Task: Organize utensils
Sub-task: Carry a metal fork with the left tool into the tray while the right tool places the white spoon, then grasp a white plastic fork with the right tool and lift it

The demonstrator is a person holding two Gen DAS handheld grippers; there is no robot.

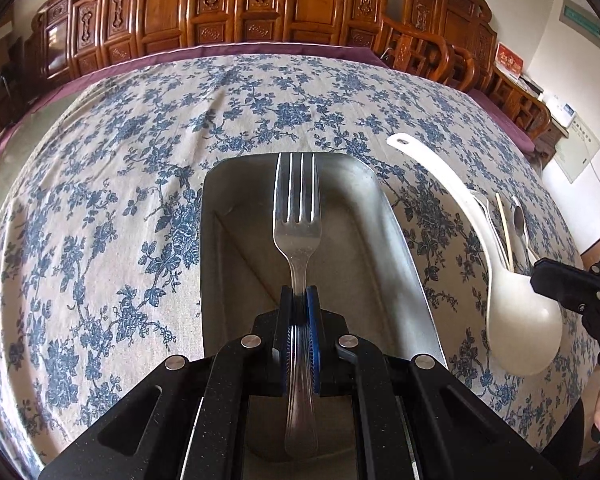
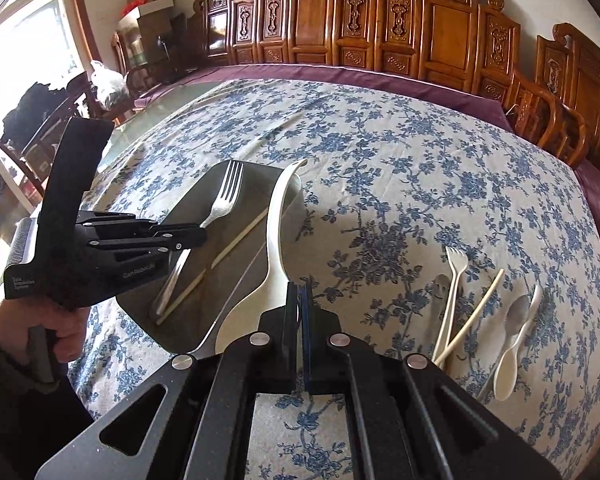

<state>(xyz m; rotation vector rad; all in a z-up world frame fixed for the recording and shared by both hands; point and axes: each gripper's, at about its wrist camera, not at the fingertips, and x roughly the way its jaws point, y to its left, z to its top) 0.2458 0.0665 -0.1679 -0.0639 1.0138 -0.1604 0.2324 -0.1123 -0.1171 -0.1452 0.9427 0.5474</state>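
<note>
Over the shallow rectangular metal tray (image 1: 400, 240), the left gripper (image 1: 300, 300) has its jaws pinched narrow on the handle of a silver stainless-steel fork (image 1: 296, 208), tines pointing away and hanging above the tray floor. From the right wrist view the fork looks tilted, its handle end low near the tray's near corner, with a pale wooden chopstick (image 2: 236, 240) already lying lengthwise in the tray just beside it. The right gripper (image 2: 301, 300) has its jaws fully together with nothing between them, and it hovers next to the long white plastic rice paddle (image 2: 274, 236), whose handle leans across the tray's right rim.

On the blue-flowered tablecloth (image 2: 380, 152), well apart to the right, wait a white plastic fork (image 2: 454, 280), a second chopstick (image 2: 472, 312), a small metal spoon (image 2: 514, 312) and a white plastic spoon (image 2: 510, 372); another metal piece beneath the plastic fork is too hidden to name.

The likely step is laying the fork down. If released while tilted, it could clatter, bounce onto the chopstick or knock it askew. The paddle is the bigger worry: perched on the rim, a nudge from either gripper could tip it off or lever the light tray across the cloth.
</note>
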